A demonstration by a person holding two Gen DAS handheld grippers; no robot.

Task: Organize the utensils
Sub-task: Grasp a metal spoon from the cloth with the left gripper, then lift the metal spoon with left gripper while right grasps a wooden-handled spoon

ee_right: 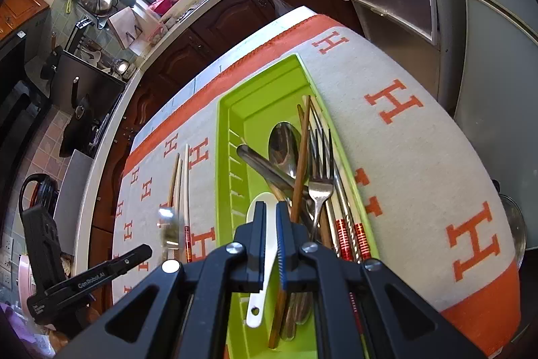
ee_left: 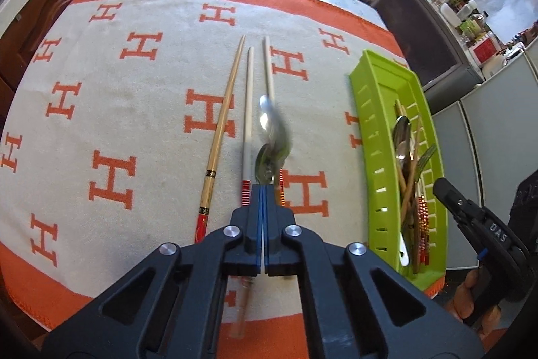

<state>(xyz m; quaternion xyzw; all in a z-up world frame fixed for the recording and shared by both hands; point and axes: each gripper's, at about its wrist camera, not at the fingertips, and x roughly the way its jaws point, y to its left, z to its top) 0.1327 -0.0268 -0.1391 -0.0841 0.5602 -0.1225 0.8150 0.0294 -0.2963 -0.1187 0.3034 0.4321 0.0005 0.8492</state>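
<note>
Left gripper (ee_left: 263, 190) clenched on a metal spoon (ee_left: 274, 137), bowl pointing away, left of the green tray (ee_left: 376, 137). Right gripper (ee_right: 269, 207) nearly closed over the tray, white spoon (ee_right: 265, 244) between its jaws; contact unclear.

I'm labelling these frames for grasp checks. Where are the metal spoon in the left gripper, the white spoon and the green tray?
metal spoon (ee_left: 273, 137), left wrist view, its blurred bowl.
white spoon (ee_right: 269, 261), right wrist view, its handle.
green tray (ee_right: 222, 137), right wrist view, its left rim.
</note>
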